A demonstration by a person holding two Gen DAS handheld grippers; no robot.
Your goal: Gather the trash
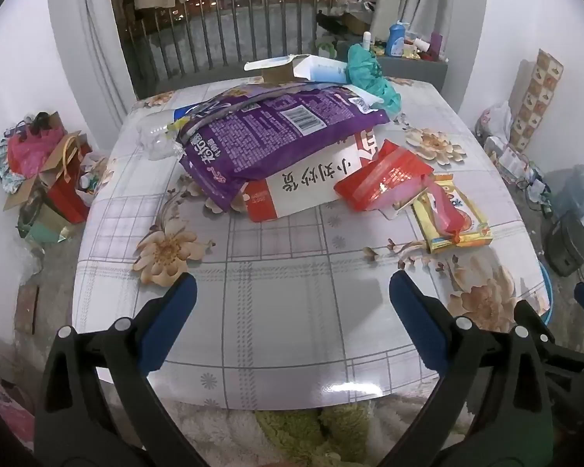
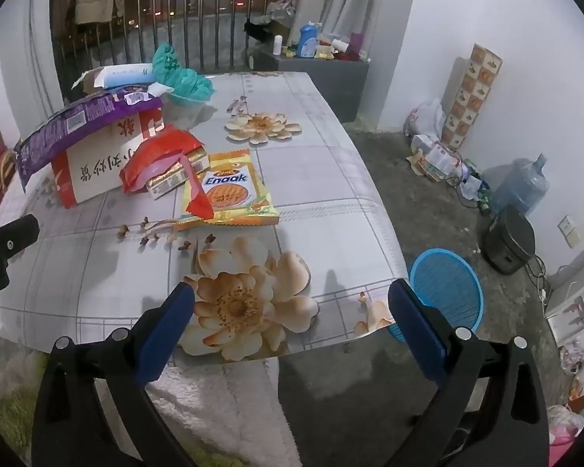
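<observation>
The left gripper is held above the near part of the table, its blue-padded jaws spread wide with nothing between them. The right gripper is held over the table's near right corner, jaws likewise wide apart and empty; bare floral tablecloth lies under both.

The trash is gathered toward the far half of the table. A purple snack bag is draped over a red-and-white carton. Against the carton's right side a red wrapper is seen, with a pink strip trailing onto a yellow Enaak packet. The packet lies flat, nearest the right gripper, well inside the right edge. A crumpled clear plastic bottle lies left of the purple bag, and a teal plastic bag and an opened cardboard box sit at the far edge.

A broad strip of open tabletop is left between the grippers and the pile. On the floor just beyond the near right corner a blue mesh basket stands, partly hidden by the table's edge.
</observation>
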